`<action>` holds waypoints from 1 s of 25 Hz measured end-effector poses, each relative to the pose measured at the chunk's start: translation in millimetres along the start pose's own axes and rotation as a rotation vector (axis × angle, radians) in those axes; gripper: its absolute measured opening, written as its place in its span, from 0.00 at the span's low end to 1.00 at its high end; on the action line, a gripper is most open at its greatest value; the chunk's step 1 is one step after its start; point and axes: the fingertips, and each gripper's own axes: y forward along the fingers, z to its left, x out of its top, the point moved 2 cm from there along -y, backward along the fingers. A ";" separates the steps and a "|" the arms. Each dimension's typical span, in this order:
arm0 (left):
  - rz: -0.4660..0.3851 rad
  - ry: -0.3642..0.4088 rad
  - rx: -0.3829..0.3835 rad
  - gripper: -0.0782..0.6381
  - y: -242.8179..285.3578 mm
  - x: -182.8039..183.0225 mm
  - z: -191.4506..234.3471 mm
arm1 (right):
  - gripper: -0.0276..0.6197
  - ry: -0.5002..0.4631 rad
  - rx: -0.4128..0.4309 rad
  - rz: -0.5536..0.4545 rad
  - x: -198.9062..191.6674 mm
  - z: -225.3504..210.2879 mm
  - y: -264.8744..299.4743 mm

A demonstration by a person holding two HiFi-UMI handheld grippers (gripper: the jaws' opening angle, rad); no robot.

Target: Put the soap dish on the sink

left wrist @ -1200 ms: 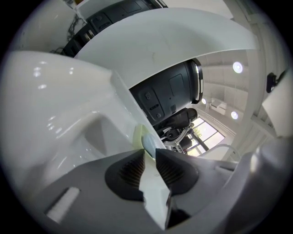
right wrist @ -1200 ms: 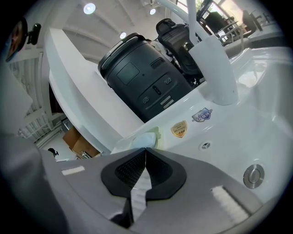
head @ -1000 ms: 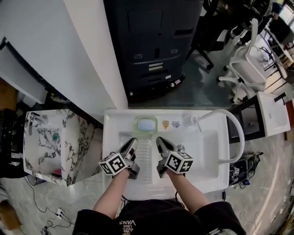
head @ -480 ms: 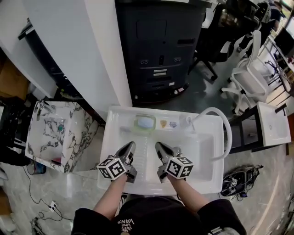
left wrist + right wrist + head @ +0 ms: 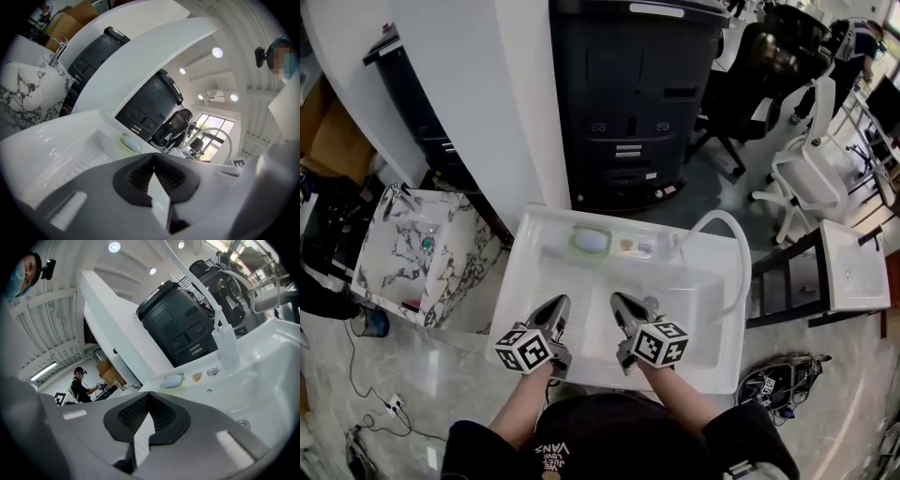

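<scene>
Lower centre: left gripper (image 5: 560, 302), right gripper (image 5: 617, 300), jaws pressed together, nothing held. Dish (image 5: 591, 241) on sink (image 5: 521, 272) back ledge, upper centre. Risk: stray knock slides dish off ledge into basin.

Head view looks steeply down; both gripper views skim the same sink (image 5: 518, 281).

A pale green soap dish (image 5: 575, 243), bluish bar (image 5: 592, 241) inside, is laid flat. It is set on the back ledge of the white sink (image 5: 517, 281).
</scene>
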 end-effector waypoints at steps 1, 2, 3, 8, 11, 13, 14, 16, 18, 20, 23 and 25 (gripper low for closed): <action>-0.002 0.013 0.005 0.18 -2.4 -2.2 -2.9 | 0.05 -0.008 0.007 0.004 -0.9 0.5 -3.5; -0.004 0.022 0.010 0.18 -4.7 -4.4 -5.7 | 0.05 -0.016 0.013 0.009 -1.8 1.0 -7.0; -0.006 0.029 0.014 0.18 -6.9 -6.7 -8.4 | 0.05 -0.024 0.018 0.013 -2.6 1.3 -10.5; -0.018 0.057 0.037 0.18 -18.7 -18.0 -18.6 | 0.05 -0.048 0.036 0.020 -6.9 2.1 -27.5; -0.039 0.085 0.053 0.18 -27.6 -23.5 -25.4 | 0.05 -0.067 0.055 0.024 -10.5 3.7 -38.0; -0.054 0.097 0.066 0.18 -33.2 -27.7 -29.7 | 0.05 -0.087 0.066 0.029 -12.7 4.0 -46.2; -0.060 0.099 0.072 0.18 -35.5 -29.8 -31.7 | 0.05 -0.098 0.071 0.033 -13.5 3.8 -50.2; -0.069 0.099 0.080 0.18 -39.8 -34.3 -34.8 | 0.05 -0.124 0.077 0.043 -15.6 2.9 -56.8; -0.072 0.102 0.089 0.18 -44.3 -39.1 -37.0 | 0.05 -0.151 0.079 0.058 -18.5 0.5 -62.4; -0.070 0.117 0.102 0.18 -49.1 -43.8 -38.7 | 0.05 -0.172 0.076 0.073 -21.2 -3.8 -67.4; -0.062 0.164 0.131 0.18 -56.7 -50.3 -39.8 | 0.05 -0.183 0.078 0.088 -24.2 -9.8 -73.8; -0.059 0.186 0.156 0.18 -62.2 -54.5 -38.6 | 0.05 -0.191 0.079 0.099 -26.1 -12.4 -77.4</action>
